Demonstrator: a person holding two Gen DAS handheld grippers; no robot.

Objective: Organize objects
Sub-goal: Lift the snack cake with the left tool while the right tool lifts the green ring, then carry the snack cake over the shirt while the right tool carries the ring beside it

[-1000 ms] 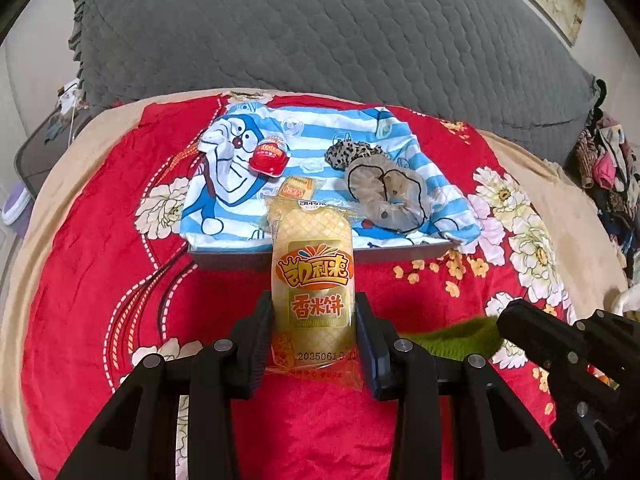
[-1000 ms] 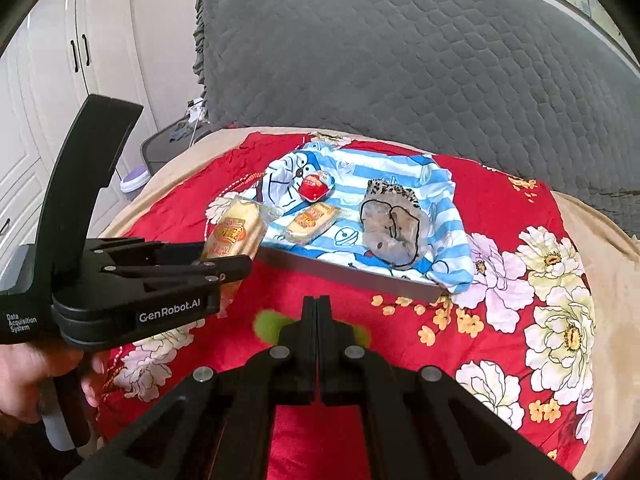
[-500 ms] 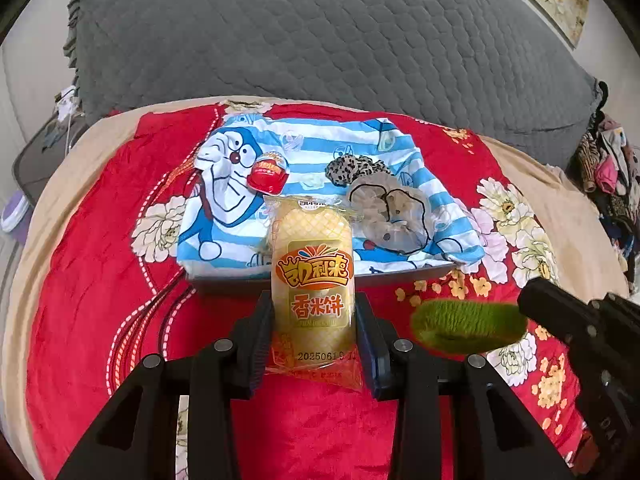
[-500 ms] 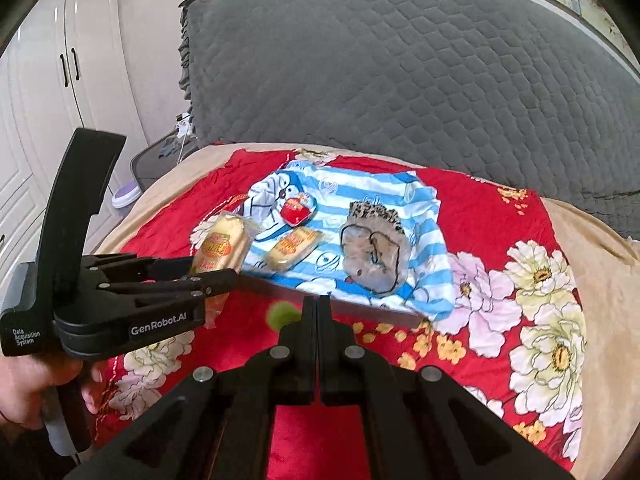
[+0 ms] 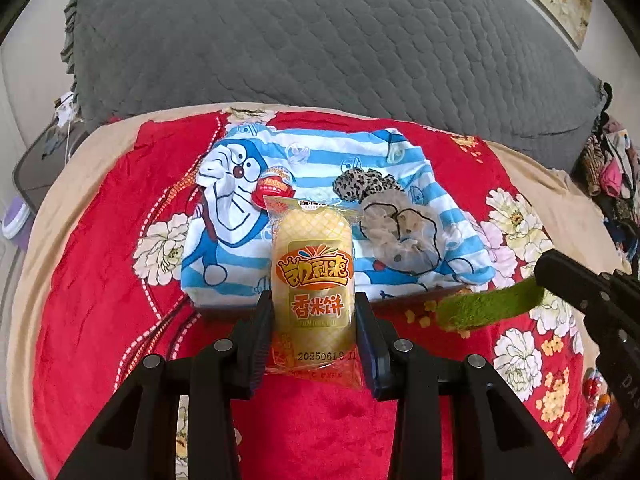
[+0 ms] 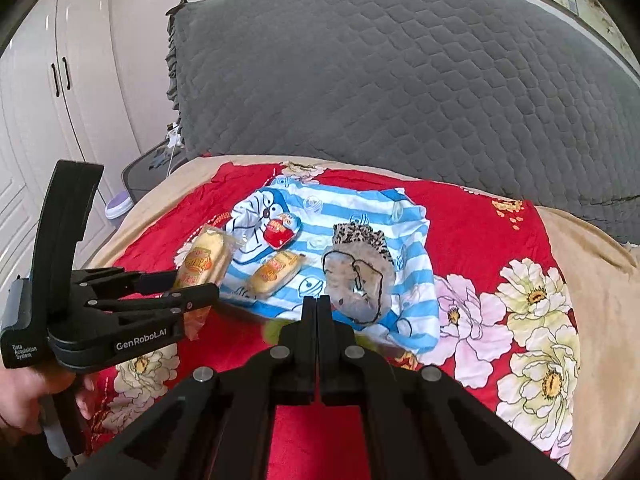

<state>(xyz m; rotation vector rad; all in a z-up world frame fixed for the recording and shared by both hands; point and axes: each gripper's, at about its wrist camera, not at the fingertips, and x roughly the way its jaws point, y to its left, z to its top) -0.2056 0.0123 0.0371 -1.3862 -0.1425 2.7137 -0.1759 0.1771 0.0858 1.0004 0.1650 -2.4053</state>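
My left gripper (image 5: 314, 320) is shut on a yellow rice-cake snack packet (image 5: 312, 276) and holds it above the red blanket, just in front of a tray covered by a blue striped Doraemon cloth (image 5: 248, 236). The packet (image 6: 202, 260) and the left gripper (image 6: 192, 284) also show in the right wrist view. My right gripper (image 6: 317, 308) is shut on a flat green fuzzy item (image 5: 488, 306), mostly hidden behind its fingers in its own view. On the cloth (image 6: 348, 208) lie a red snack pack (image 6: 282, 232), a second yellow packet (image 6: 276, 270) and scrunchies (image 6: 358, 276).
A red flowered blanket (image 6: 500, 248) covers the bed. A big grey quilted headboard cushion (image 5: 320, 40) stands behind. White wardrobes (image 6: 40, 100) and a small side table (image 6: 148, 168) stand to the left. Clothes (image 5: 608, 168) are piled at the far right.
Both grippers have risen and moved toward the cloth-covered tray. The green item has moved up and right in the left view. The left gripper still grips the packet.
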